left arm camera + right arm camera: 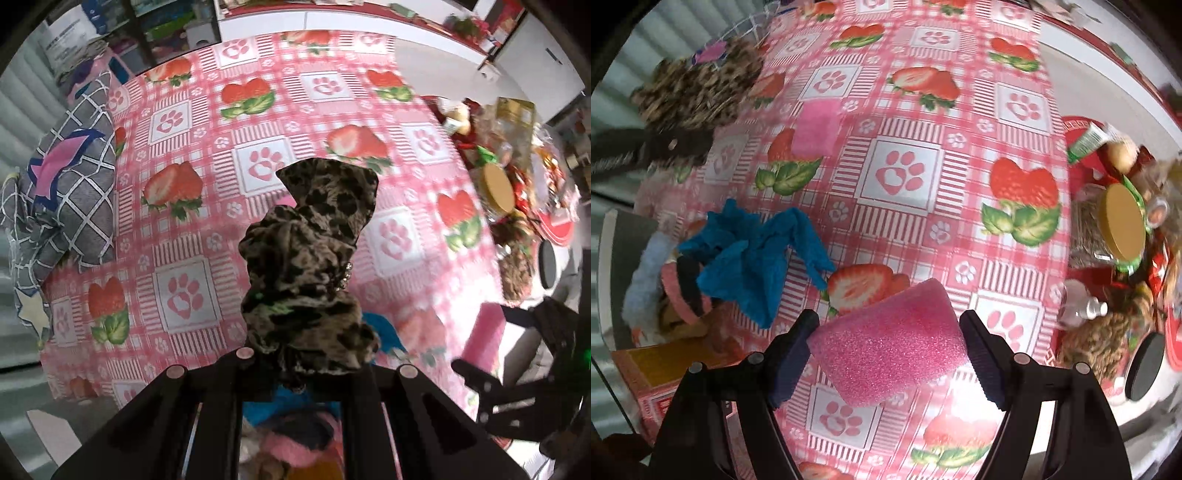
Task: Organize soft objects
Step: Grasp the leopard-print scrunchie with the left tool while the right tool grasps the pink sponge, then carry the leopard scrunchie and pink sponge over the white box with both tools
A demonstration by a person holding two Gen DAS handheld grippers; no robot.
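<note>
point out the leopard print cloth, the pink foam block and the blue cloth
leopard print cloth (310,258), left wrist view, middle of the bunched fabric
pink foam block (886,341), right wrist view, top face
blue cloth (757,258), right wrist view, crumpled centre

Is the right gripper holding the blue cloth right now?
No, the right gripper is clamped on a pink foam block; the blue cloth lies apart on the tablecloth.

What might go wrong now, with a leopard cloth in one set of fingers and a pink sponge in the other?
1. The leopard cloth hangs bunched from the shut left gripper; a loose fold could slip or snag.
2. The pink sponge sits skewed in the right gripper, gripped near its corners, so it could twist free.
3. The blue cloth drapes over the bin's contents and may get dragged out.
</note>
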